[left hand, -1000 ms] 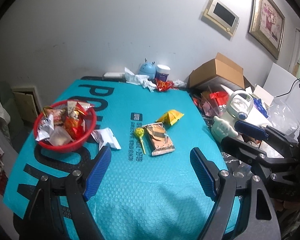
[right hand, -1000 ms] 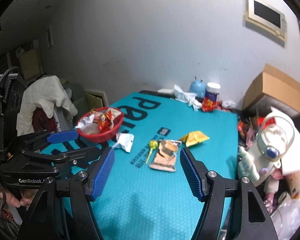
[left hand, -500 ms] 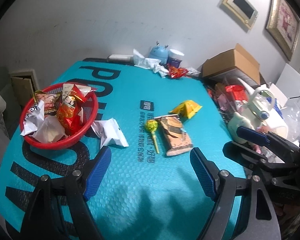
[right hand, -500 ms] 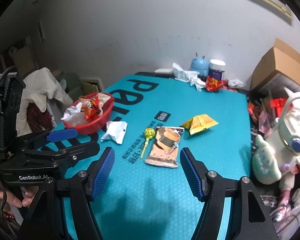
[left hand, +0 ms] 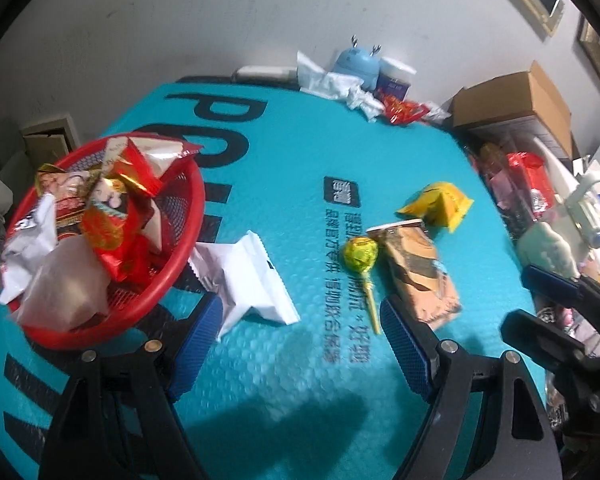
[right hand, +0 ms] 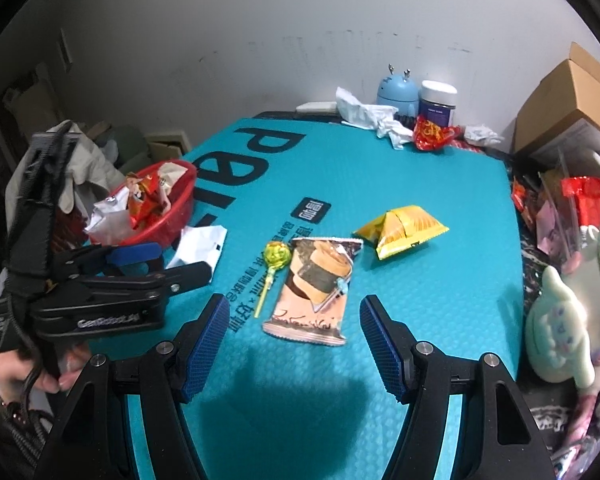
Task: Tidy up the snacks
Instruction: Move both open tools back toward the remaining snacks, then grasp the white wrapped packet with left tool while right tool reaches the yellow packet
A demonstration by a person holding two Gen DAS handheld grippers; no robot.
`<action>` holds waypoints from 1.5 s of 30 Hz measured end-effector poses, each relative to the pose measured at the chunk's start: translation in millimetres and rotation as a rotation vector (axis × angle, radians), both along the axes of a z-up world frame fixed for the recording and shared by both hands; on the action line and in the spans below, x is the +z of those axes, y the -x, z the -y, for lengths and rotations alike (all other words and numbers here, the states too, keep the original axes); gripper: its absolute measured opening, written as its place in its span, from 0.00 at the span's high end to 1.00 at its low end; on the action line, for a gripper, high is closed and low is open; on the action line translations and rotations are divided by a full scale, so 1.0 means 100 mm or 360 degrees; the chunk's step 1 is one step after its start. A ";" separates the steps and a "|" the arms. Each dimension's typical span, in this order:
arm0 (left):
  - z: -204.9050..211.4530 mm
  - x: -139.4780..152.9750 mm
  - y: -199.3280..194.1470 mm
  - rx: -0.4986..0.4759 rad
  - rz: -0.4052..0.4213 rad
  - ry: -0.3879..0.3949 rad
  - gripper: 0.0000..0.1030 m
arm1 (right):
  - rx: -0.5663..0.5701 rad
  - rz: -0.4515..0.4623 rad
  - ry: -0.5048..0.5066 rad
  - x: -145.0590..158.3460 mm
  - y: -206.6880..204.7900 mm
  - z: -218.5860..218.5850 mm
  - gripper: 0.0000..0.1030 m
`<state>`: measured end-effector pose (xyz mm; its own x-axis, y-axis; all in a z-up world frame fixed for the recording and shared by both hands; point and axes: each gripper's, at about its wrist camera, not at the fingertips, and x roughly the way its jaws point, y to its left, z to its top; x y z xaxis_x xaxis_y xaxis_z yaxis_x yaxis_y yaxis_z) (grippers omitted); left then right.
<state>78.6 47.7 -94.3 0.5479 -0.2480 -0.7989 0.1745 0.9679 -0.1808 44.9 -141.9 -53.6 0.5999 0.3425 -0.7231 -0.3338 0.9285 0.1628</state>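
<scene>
- The counter [right hand: 440, 184] under my claws wears a teal bubble-textured cover with big black letters and a small black printed label near its middle.
- A brown cardboard box [left hand: 516, 100] sits off the counter's far right corner, above a jumble of bags and a pale plush toy [right hand: 556, 324].
- The red basket [left hand: 180, 256] stands at the counter's left edge, heaped with snack packets in red, white and silver.
- My left claw [left hand: 300, 344] hangs over the near part of the counter, its blue pads spread wide with nothing between them; the left pad is right at the white packet's near corner, though I cannot tell if it touches.
- My right claw [right hand: 294, 344] is likewise spread wide and empty, low over the counter, with the brown snack packet lying just ahead in line with the gap.
- The white packet [left hand: 252, 280] lies flat just beside the basket, on its right.
- The brown snack packet [right hand: 316, 288] lies flat near the counter's middle, its long side running away from me.
- The yellow packet [right hand: 400, 228] sits puffed up just beyond and to the right of the brown one, near it but apart.
- A pale blue round gadget with two little antennae [right hand: 396, 92] and a white-lidded jar [right hand: 438, 100] stand at the far edge among crumpled white wrappers.
- The lollipop [right hand: 276, 256], green-yellow wrapped, lies just left of the brown packet with its stick pointing toward me.
</scene>
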 end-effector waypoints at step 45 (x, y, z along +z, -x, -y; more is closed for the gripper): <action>0.20 0.83 -0.02 -0.0266 0.0320 -0.0112 0.64 | -0.0222 0.0101 0.0060 0.40 -0.51 0.29 0.34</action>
